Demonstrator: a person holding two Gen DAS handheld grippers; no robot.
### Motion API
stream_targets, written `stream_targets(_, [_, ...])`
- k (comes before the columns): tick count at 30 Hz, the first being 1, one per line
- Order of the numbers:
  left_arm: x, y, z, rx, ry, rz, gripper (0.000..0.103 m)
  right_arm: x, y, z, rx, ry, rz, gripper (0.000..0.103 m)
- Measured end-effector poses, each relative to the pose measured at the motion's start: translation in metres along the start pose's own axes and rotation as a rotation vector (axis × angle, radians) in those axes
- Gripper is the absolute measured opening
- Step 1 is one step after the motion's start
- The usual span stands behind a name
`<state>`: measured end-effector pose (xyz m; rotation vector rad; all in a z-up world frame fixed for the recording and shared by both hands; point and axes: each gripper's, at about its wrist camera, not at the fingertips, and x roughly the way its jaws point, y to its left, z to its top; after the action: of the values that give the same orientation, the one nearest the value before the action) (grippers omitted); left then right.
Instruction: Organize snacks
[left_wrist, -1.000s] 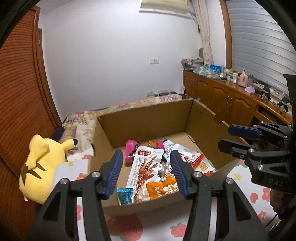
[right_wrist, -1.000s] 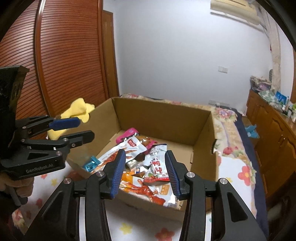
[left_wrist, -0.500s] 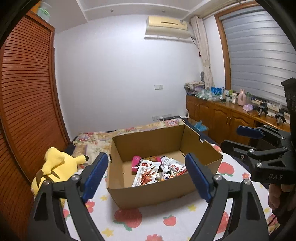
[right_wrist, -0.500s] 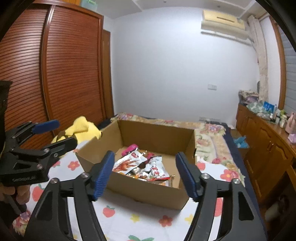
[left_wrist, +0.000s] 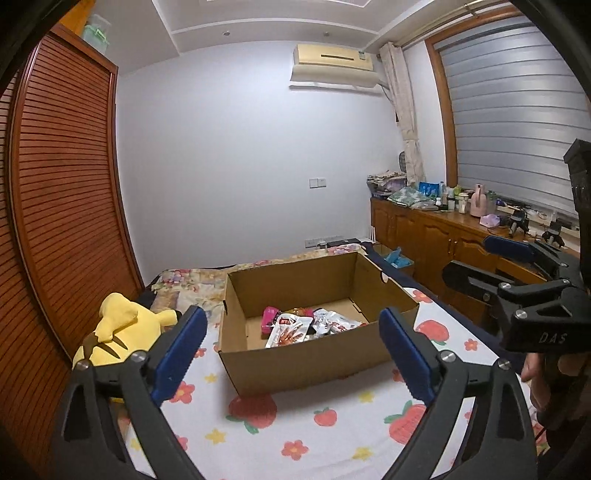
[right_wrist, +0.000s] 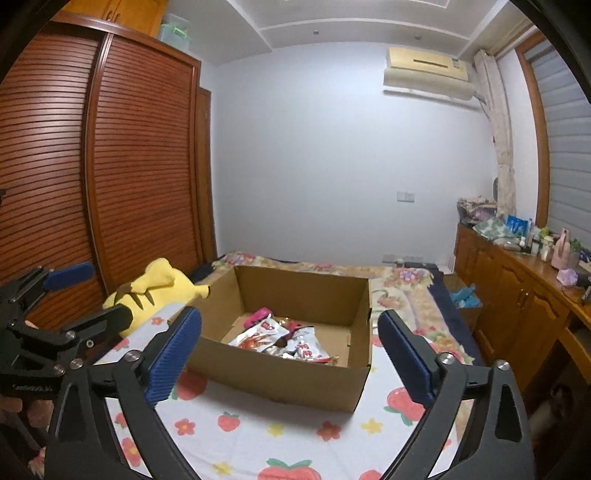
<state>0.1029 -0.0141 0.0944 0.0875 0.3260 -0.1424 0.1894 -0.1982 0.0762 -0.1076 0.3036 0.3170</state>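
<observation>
Left wrist view shows the snack packets (left_wrist: 306, 326) lying in a loose heap on the floor of an open brown cardboard box (left_wrist: 314, 363), toward its far middle; the near left part of the box floor is bare. Among them are a white pouch with a red-brown picture (left_wrist: 286, 332), a small pink packet (left_wrist: 269, 318) at the far left of the heap, and silver-white pouches with red print to the right. Red characters on the pouches are too small to read. From the right wrist view the same heap (right_wrist: 284, 338) sits in the box (right_wrist: 295, 380), with a pink packet (right_wrist: 258, 316) at its far left.

The box stands on a white bed cover printed with strawberries and flowers (left_wrist: 295, 428). A yellow plush toy with brown stripes (left_wrist: 118, 332) lies just beside the box on the left.

The left gripper (left_wrist: 291, 352) hangs near the viewer, short of the box; its blue-padded jaws are opening wide, with nothing pinched between them. The right gripper (right_wrist: 290, 356) does likewise, jaws opening wide and empty. In the left view the right gripper (left_wrist: 517, 280) appears at the right edge, its body marked "DAS". In the right view the left gripper (right_wrist: 70, 295) shows at the left edge, with faint lettering that cannot be read.

A wooden slatted wardrobe (right_wrist: 92, 166) fills the left wall, a wooden cabinet cluttered with bottles (left_wrist: 443, 232) the right.
</observation>
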Motion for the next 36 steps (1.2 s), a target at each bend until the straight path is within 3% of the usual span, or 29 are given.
stream_targets(18, [-0.033, -0.001, -0.025, -0.055, 0.026, 0.018, 0.096, -0.048, 0.007, -0.019, 0.008, -0.035, -0.065, 0.103])
stream_targets(36, [-0.042, 0.003, -0.047, -0.073, 0.050, 0.013, 0.096, -0.057, 0.004, -0.042, 0.036, 0.000, -0.069, 0.103])
